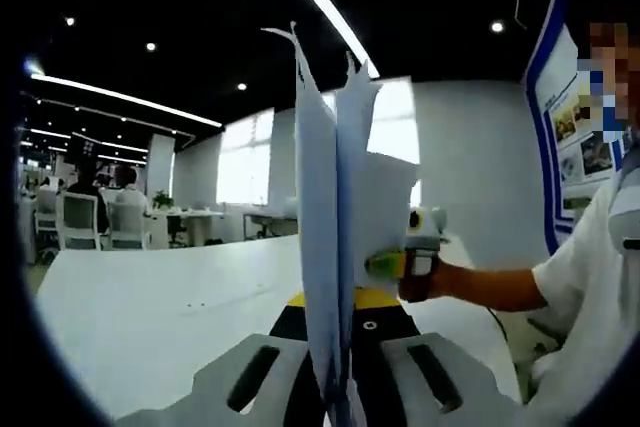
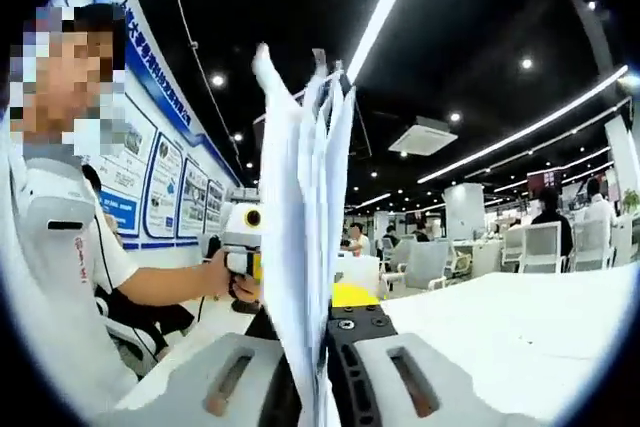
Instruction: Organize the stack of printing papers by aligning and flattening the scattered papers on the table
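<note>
Office, white desk point(image 1: 150, 307): both tools, left point(image 1: 335, 387) & right point(image 2: 325, 377), clamp papers point(image 1: 335, 247) upright; we're mid-align, next tap edges down on desk.

White papers point(image 1: 335, 247) stand upright (top edges splayed) above the table point(image 1: 150, 307).

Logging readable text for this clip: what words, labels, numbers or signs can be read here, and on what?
Nothing can be read for certain.
Wall posters: blue-framed panels with print too small and blurred to read.
Blue banner above them: large characters, too blurred and cut off to quote.
Poster board: photos and text, unreadable.
Paper sheets: no print visible.
</note>
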`<state>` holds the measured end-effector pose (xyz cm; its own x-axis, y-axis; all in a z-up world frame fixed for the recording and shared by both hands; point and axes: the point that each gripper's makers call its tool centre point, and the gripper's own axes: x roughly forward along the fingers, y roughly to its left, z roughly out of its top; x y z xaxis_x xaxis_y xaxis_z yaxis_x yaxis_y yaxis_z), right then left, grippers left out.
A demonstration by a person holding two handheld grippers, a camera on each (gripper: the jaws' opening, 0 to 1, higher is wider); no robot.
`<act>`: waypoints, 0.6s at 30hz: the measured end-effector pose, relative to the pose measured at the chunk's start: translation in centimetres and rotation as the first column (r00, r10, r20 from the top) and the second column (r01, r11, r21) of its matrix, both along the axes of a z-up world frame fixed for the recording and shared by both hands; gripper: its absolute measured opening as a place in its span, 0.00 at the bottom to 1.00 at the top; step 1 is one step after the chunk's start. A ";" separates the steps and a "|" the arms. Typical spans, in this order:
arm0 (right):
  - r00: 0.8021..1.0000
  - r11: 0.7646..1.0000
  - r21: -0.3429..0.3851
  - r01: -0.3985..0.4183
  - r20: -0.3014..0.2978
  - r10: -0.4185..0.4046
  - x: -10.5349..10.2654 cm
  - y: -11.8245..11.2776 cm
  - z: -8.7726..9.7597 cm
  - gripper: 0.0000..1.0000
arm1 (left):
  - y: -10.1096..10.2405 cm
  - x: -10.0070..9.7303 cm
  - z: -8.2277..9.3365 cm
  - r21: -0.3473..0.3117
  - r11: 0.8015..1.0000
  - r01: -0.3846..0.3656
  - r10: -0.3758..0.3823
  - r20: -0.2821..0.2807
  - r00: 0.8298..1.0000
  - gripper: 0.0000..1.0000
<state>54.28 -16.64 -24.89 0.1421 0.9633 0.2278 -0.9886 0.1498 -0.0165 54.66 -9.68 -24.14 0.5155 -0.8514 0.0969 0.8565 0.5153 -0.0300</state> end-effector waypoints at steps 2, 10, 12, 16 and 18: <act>0.996 0.997 -0.005 0.081 0.037 -0.081 0.8 -0.2 0.1 0.00 | 1.1 1.0 -0.7 0.033 0.991 -0.127 0.127 0.021 0.992 0.14; 0.962 0.964 -0.008 0.266 0.058 -0.265 2.3 -0.2 0.7 0.00 | 2.4 2.4 -1.4 0.068 0.941 -0.332 0.323 0.116 0.939 0.06; 0.948 0.949 -0.015 0.316 0.045 -0.315 3.0 0.2 1.8 0.00 | 2.3 3.6 -0.5 0.076 0.920 -0.384 0.371 0.146 0.917 0.06; 0.927 0.927 -0.012 0.375 -0.011 -0.375 3.8 0.5 2.7 0.26 | 2.6 4.7 0.3 0.030 0.912 -0.409 0.405 0.093 0.910 0.12; 0.897 0.897 -0.040 0.440 -0.031 -0.441 5.0 -0.1 1.5 0.39 | 2.7 4.9 -0.8 0.039 0.907 -0.420 0.418 0.053 0.907 0.18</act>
